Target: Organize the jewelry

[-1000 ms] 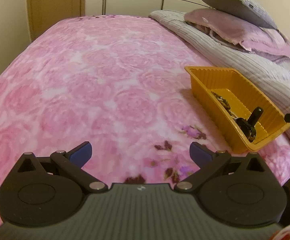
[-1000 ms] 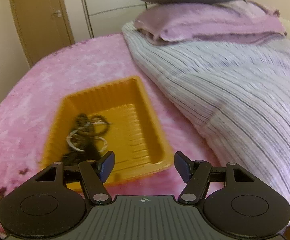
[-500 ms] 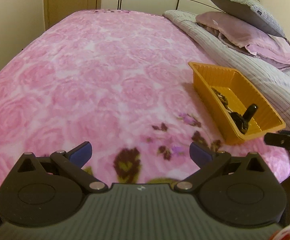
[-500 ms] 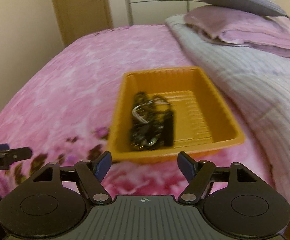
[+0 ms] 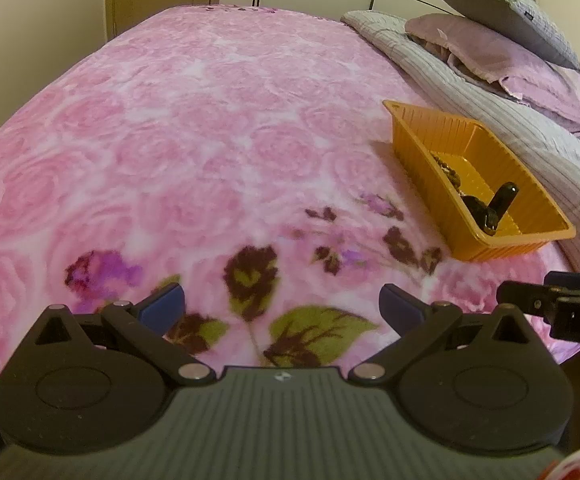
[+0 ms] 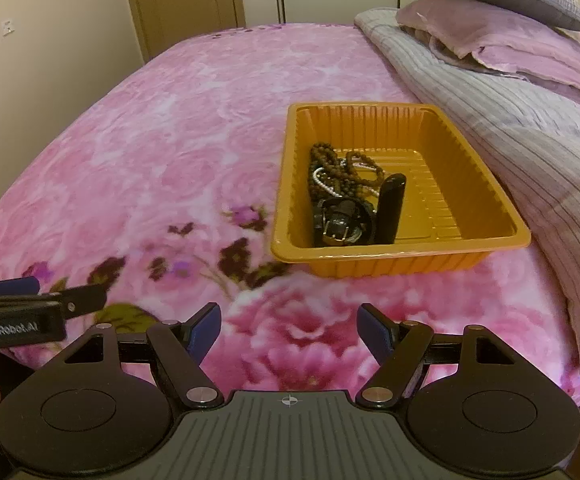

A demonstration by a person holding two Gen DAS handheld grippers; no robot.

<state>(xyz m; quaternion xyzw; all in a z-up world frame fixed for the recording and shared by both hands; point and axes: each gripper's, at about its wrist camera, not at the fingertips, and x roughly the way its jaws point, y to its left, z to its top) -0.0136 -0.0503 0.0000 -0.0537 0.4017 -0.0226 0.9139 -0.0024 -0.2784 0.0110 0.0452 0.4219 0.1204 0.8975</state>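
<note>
On the pink floral bed, orange tray beside the striped quilt.
Tray holds the jewelry: brown bead strands, a dark watch, a black oblong piece. Left gripper and right gripper both hover short of the tray, fingers spread, nothing between them.

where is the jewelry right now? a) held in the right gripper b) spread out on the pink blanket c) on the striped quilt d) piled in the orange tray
d: the beads, chain and dark pieces lie heaped inside the orange tray, and nothing sits between the open jaws of the right gripper.
</note>
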